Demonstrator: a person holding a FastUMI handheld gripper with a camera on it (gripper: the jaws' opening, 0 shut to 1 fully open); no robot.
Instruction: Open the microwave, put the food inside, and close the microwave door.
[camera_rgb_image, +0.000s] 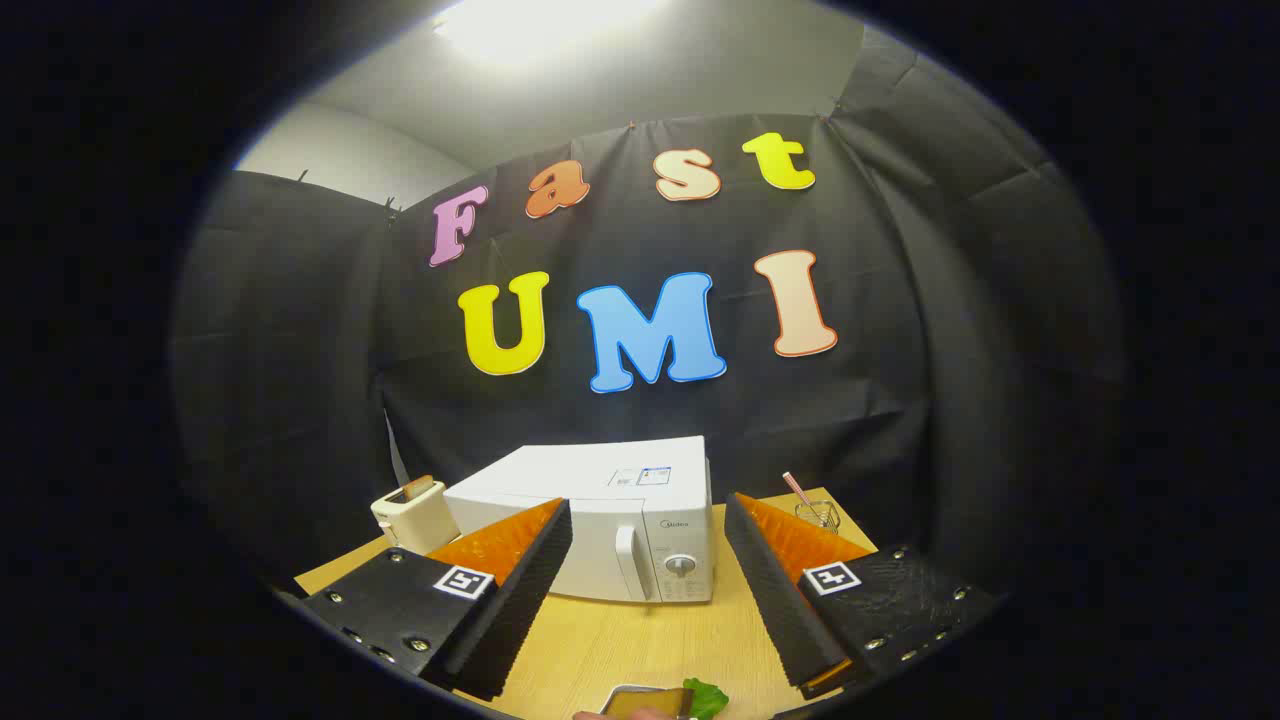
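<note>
Gripper view, stock at this moment. Task progress, as I judge it: nothing done yet. Microwave: one, white, door closed, standing at the far side of the counter, beyond my jaws and between them. Door handle: one, vertical, left of the control panel. Dial: one. Food: one plate, near me, just short of the jaws, with a green leaf and a brownish piece; partly cut off, so I cannot tell more. Gripper: one, jaws spread wide, holding nothing. Toaster: one, left of the microwave. Glass with a straw: one, far right. Left to do: open, load, close.
</note>
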